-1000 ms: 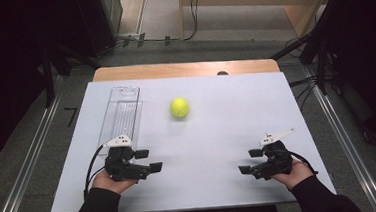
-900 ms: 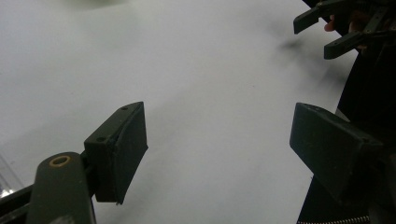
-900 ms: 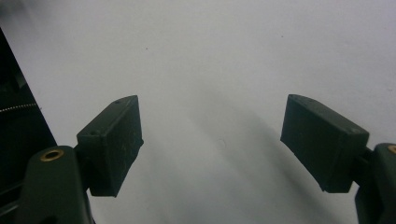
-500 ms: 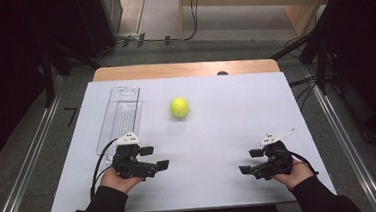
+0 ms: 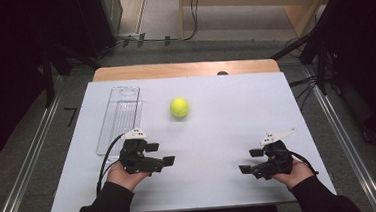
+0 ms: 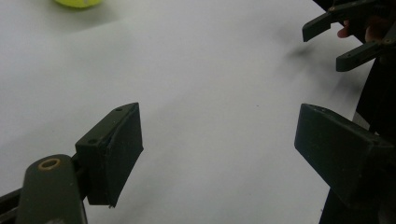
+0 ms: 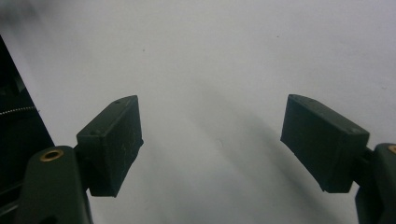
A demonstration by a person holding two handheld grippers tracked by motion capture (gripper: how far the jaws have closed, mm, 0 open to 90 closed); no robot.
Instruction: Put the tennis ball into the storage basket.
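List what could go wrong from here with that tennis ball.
1. The tennis ball lies loose on the smooth white table; a nudge from one jaw of the open left gripper may roll it away.
2. The clear tray lies just beside the left gripper, so a swing toward the ball could clip it.

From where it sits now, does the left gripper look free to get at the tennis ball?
Probably yes. The left gripper has its jaws open and empty, and bare table lies between it and the tennis ball. The clear tray sits off to the side.
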